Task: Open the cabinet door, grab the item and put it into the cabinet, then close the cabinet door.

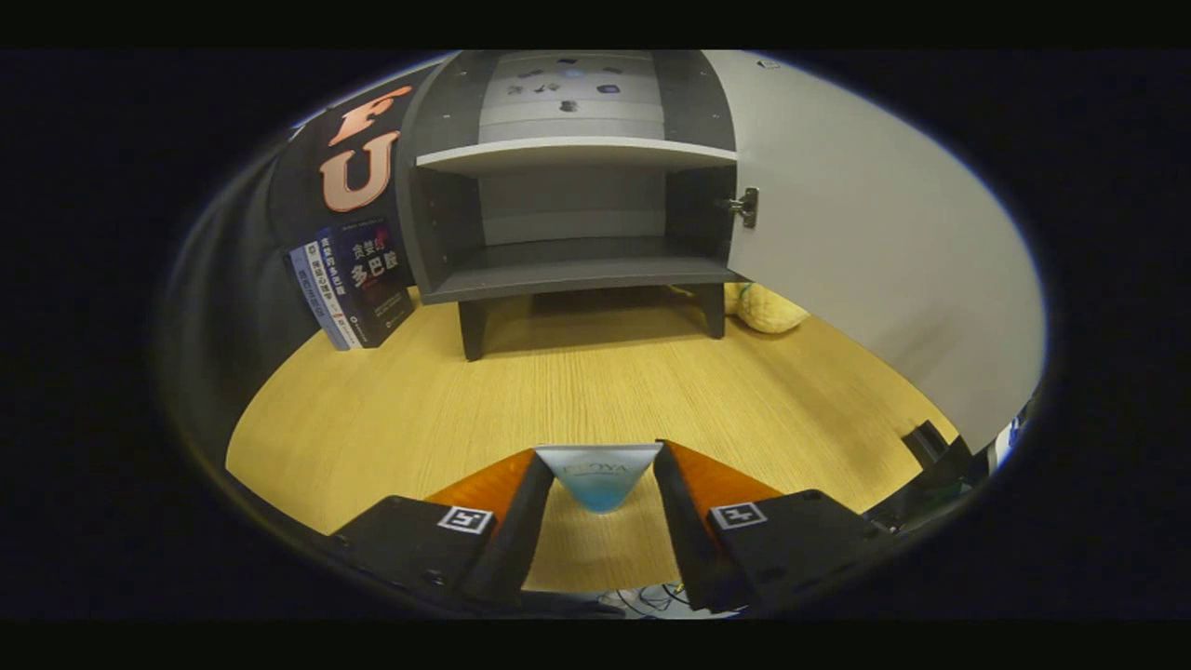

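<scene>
A grey cabinet [577, 270] on short legs stands at the far side of the wooden table, well beyond the fingers. Its white door [875, 251] is swung wide open to the right, and both shelves inside are bare. My gripper [598, 465] is low over the table's near part, shut on a small tube-like item [598, 476] with a white flat end and a pale blue body. Both fingers press on its sides and it hangs just above the tabletop.
Several books [354, 279] lean upright to the left of the cabinet. A yellow plush toy [768, 309] lies behind the open door at the cabinet's right leg. A dark object [926, 442] sits at the table's right edge. The wooden tabletop [577, 391] stretches between fingers and cabinet.
</scene>
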A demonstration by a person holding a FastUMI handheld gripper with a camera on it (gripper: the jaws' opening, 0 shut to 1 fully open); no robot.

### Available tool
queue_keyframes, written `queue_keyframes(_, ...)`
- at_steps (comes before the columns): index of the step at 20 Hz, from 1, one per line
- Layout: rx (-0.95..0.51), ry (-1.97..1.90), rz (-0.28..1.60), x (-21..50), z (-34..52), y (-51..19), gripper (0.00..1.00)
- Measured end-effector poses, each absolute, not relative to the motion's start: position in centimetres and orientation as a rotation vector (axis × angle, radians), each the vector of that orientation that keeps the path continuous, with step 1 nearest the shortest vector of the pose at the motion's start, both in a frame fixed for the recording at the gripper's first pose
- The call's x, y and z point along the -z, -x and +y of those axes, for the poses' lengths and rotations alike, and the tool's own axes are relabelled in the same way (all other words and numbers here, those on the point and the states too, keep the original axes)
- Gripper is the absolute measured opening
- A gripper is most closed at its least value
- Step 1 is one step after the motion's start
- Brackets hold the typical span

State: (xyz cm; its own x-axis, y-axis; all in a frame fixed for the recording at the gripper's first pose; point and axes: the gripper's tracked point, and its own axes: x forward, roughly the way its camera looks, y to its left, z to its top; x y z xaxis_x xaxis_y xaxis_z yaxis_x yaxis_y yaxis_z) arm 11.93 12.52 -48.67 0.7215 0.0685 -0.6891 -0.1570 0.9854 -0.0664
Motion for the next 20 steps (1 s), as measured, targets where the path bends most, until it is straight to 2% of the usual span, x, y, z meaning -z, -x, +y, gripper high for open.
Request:
queue_keyframes(1, -0.129, 0.129, 0.763, 48.7, 12.5, -12.0, 0.64)
queue_keyframes(3, -0.124, 0.136, 0.786, 48.6, 12.3, -11.8, 0.62)
queue_keyframes(10, -0.115, 0.091, 0.775, 42.5, 12.3, -13.5, 0.62)
queue_keyframes(20, -0.152, 0.049, 0.602, 26.8, 15.8, -20.8, 0.62)
